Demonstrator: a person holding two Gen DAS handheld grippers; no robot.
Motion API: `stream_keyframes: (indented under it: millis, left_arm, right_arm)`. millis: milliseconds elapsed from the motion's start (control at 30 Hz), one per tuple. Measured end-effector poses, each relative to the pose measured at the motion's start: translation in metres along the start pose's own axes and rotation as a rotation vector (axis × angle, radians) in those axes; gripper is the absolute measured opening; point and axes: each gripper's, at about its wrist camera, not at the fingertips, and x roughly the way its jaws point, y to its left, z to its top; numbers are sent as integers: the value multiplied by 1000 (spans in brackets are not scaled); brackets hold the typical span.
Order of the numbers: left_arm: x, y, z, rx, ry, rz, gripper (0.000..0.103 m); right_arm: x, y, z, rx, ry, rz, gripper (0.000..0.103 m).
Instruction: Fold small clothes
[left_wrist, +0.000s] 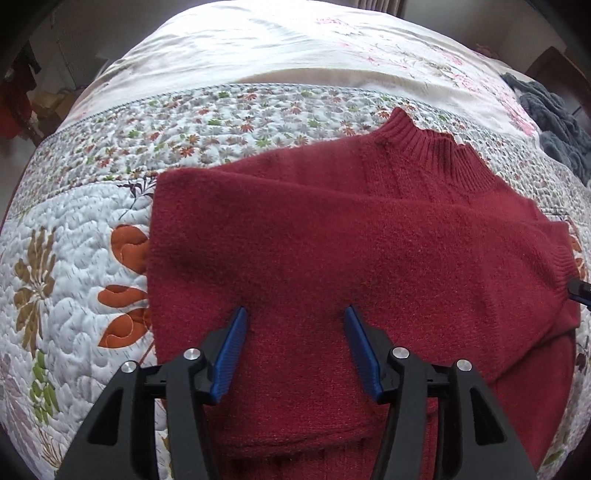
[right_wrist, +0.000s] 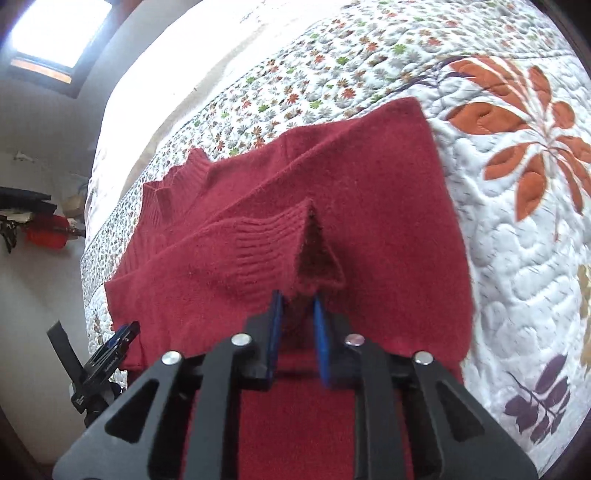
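The right gripper (right_wrist: 298, 295) is closed on the ribbed cuff (right_wrist: 258, 254) of the red sweater (right_wrist: 388, 221), whose sleeve is drawn across the body toward the far folded edge. The left gripper (left_wrist: 295, 314) is held wide apart and empty over the sweater's near half. The sweater is spread on the floral quilt (left_wrist: 74, 240), long axis running from collar (left_wrist: 436, 151) toward the grippers. The knit looks thick and fuzzy; the cuff mouth gapes open.
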Motion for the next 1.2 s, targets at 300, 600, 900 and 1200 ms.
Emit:
stream_keyframes:
  millis: [300, 600, 900, 1200]
  left_arm:
    - [-7, 2, 3, -35, 0, -11, 56]
    - [2, -2, 0, 3, 12, 6, 59]
    - [-7, -5, -2, -2, 13, 18, 61]
    - [-75, 20, -80, 11, 32, 76, 65]
  right_arm:
    - [16, -7, 14, -57, 6, -47, 42]
    - [23, -9, 7, -84, 31, -152, 8]
    - [13, 2, -1, -142, 13, -205, 19]
    - [-44, 2, -78, -268, -7, -121, 30]
